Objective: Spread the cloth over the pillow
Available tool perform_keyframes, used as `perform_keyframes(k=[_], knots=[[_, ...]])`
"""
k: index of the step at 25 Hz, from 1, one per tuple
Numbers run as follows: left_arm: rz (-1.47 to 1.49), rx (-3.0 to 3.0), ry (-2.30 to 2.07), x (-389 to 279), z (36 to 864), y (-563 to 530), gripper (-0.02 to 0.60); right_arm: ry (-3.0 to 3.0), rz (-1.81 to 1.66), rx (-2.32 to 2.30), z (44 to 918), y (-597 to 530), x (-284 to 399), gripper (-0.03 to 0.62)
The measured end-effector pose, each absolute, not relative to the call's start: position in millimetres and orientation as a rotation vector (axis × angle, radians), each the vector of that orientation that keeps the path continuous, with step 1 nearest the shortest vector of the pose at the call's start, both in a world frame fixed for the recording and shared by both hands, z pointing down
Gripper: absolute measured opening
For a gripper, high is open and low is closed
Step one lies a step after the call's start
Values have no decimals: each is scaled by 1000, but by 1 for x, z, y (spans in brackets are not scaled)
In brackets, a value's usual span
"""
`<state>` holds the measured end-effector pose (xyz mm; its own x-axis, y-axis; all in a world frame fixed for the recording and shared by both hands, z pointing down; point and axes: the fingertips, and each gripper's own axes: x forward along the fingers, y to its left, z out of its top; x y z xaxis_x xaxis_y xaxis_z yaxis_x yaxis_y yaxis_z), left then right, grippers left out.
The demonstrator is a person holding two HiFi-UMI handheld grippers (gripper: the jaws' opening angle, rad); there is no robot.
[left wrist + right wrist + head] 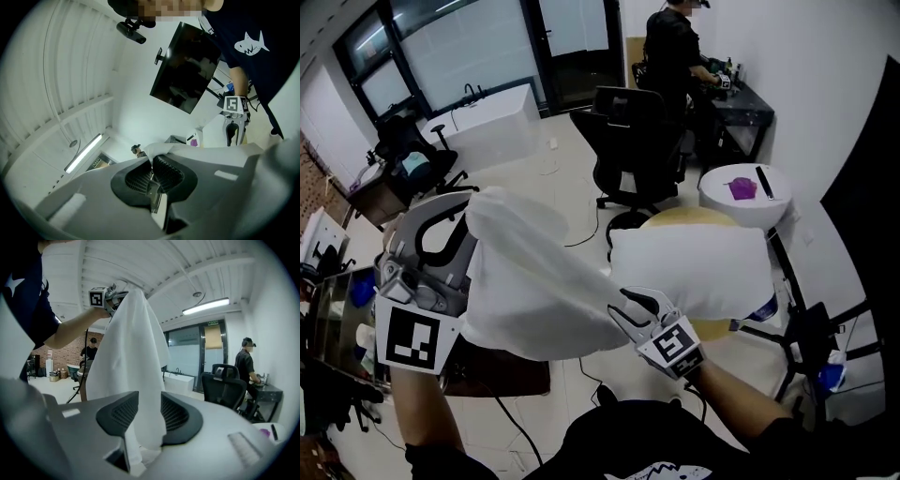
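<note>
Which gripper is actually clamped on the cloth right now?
The left gripper: its jaws are shut on a pinch of the cloth. The right gripper's jaws stand apart, cloth hanging loose between them.

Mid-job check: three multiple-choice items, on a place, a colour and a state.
1. The white rectangular pillow lies on: A the round tan tabletop; B the floor; C the black office chair.
2. The small object on the round white side table is: A green; B purple; C orange.
3. The left gripper's jaws are: A wide open; B shut on the pillow; C shut on the white cloth.
Key: A, tan rim shows behind it; B, plainly purple; C, cloth pinched in the closed jaws.
</note>
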<state>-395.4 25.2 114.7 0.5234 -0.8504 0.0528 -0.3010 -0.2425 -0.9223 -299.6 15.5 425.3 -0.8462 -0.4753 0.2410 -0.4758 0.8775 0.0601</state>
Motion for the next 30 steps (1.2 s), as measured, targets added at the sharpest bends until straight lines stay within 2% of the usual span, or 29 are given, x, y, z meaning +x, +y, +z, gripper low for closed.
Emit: perform_keyframes(k=[10, 17, 25, 30], knots=[[-615, -1828, 896, -274, 101, 24, 0, -2792, -77, 776, 401, 16, -197, 173], [-584, -1836, 852, -192, 100, 22, 0, -2787, -112, 651, 400, 43, -152, 192], [-566, -1842, 811, -125, 97, 26, 0, -2735, -38, 689, 433, 30, -102, 192], [-551, -1836, 775, -111, 90, 22, 0, -2805, 74, 771, 422, 11, -73, 190]])
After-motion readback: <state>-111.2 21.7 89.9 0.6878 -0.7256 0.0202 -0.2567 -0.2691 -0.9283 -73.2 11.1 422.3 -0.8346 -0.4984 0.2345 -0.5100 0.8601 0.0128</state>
